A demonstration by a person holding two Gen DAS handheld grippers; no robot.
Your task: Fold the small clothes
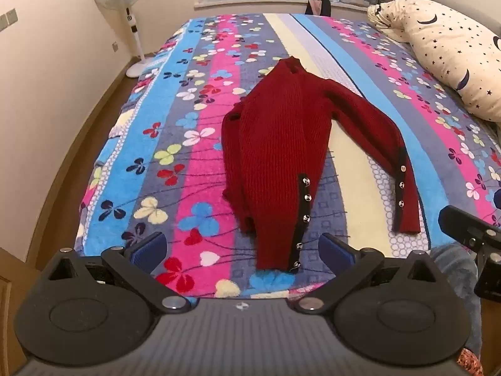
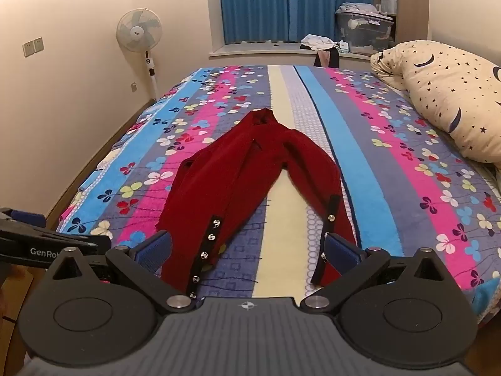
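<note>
Between the blue pads of the left gripper (image 1: 241,250), spread wide and holding nothing, we see the near cuff (image 1: 292,250) of a dark red ribbed sweater (image 1: 275,138), its black placket set with shiny buttons. We cannot tell from the left wrist view whether the pads touch the blanket or hover above it.

Seen from the right wrist, the right gripper (image 2: 247,250) is likewise wide open and empty. Its right pad (image 2: 339,252) covers part of the second sleeve's cuff (image 2: 325,269), so we cannot tell whether pad and cloth are touching. The buttoned sleeve passes just inside its left pad (image 2: 155,250).

The sweater lies lengthwise on a striped fleece blanket (image 1: 194,169) printed with clover shapes, collar away from us. One sleeve is folded over the body; the other (image 1: 388,144) angles out to the right. The body's hem is hidden under the folded sleeve.

Along the blanket's right side rests a cream pillow (image 1: 451,53) with stars and moons, cut off by the frame edge. A standing fan (image 2: 139,29) stands by the left wall, before blue curtains (image 2: 288,3). Part of the other gripper's body intrudes at each view's edge.
</note>
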